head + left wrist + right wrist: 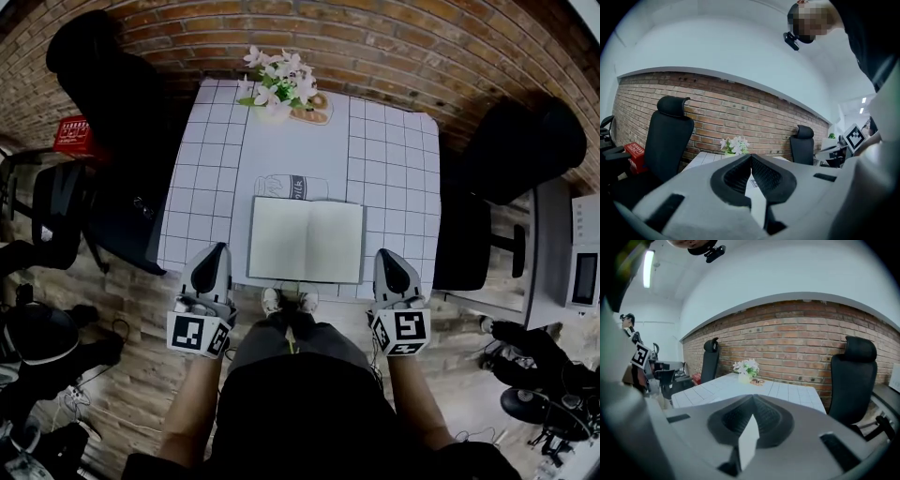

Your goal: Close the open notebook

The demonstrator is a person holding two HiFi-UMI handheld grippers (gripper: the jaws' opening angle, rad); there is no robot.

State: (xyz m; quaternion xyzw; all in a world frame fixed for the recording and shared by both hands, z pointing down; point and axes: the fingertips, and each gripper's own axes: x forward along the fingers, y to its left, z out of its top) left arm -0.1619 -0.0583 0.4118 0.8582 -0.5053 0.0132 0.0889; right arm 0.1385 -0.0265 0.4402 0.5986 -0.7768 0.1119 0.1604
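Grey, rib-padded jaws of the left gripper (216,253) and right gripper (386,255) are closed tip to tip, holding nothing, at the near edge of a white, grid-lined table (394,169). Between and just ahead of them the notebook (307,240) lies open flat, its pale pages blank. Both gripper views hide it behind their jaws.

Head view looks steeply down on the surface (394,159); both gripper views look level across it at the wall (754,117).
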